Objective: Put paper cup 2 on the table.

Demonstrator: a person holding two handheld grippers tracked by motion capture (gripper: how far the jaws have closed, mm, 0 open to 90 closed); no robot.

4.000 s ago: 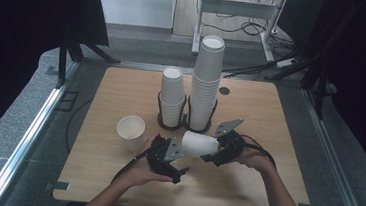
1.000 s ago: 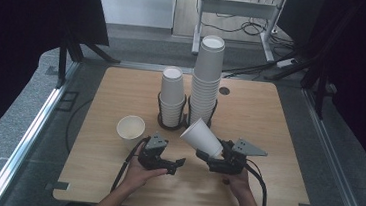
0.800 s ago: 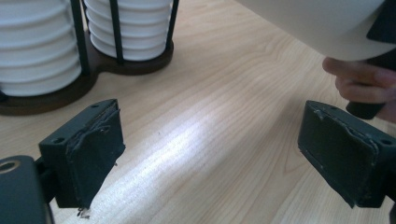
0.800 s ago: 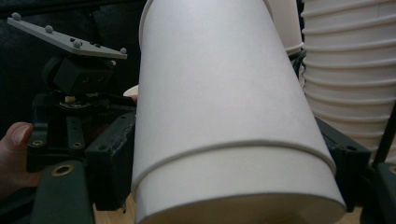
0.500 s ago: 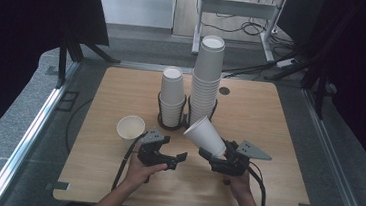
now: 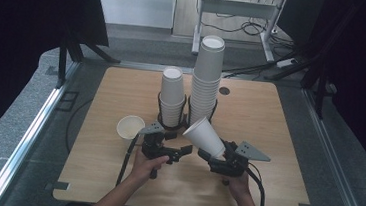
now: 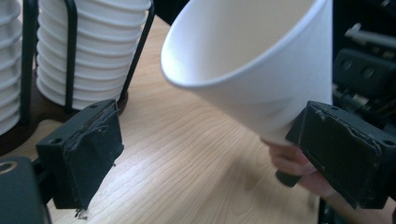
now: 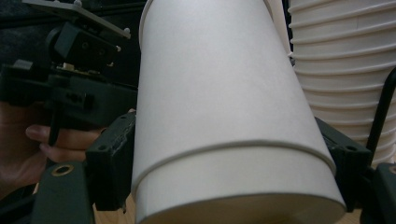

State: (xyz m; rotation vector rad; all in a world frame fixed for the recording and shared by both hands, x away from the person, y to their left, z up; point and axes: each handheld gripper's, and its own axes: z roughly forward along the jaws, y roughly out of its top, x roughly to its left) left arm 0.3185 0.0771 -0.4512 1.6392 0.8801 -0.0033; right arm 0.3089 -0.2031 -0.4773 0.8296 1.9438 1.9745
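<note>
**Tech A:** Two grippers sit at the near edge of the table (image 6: 281, 106). Report the right gripper (image 6: 214, 158) first.

**Tech B:** Its jaws are pressed onto a paper cup (image 6: 204, 135), one pad on each side of the cup near its base. The cup is clear of the table, tilted, with its mouth pointing up, away from the person and toward their left. In the right gripper view the cup (image 8: 224, 121) sits between both pads, and a second rim line shows near its base, so it may be two nested cups. I cannot confirm that.

**Tech A:** Left gripper (image 6: 179, 152)?

**Tech B:** Jaws spread, nothing between the pads. In the left gripper view the cup (image 7: 252, 70) hangs just ahead of the open jaws, mouth toward that camera. The left hand (image 6: 146, 164) rests on the table.

**Tech A:** Farther out?

**Tech B:** One loose cup (image 6: 129, 127) stands upright, mouth up, just left of the left gripper. Beyond it a black rack (image 6: 162, 115) holds a short stack (image 6: 172, 94) and a tall stack (image 6: 207, 77), side by side.

**Tech A:** Progress?

**Tech B:** My judgement: one cup is already set out, and a second is held but not yet placed. If it is doubled, the left gripper must strip the cups apart. Many cups remain in both stacks, so the work is at an early stage.
</note>
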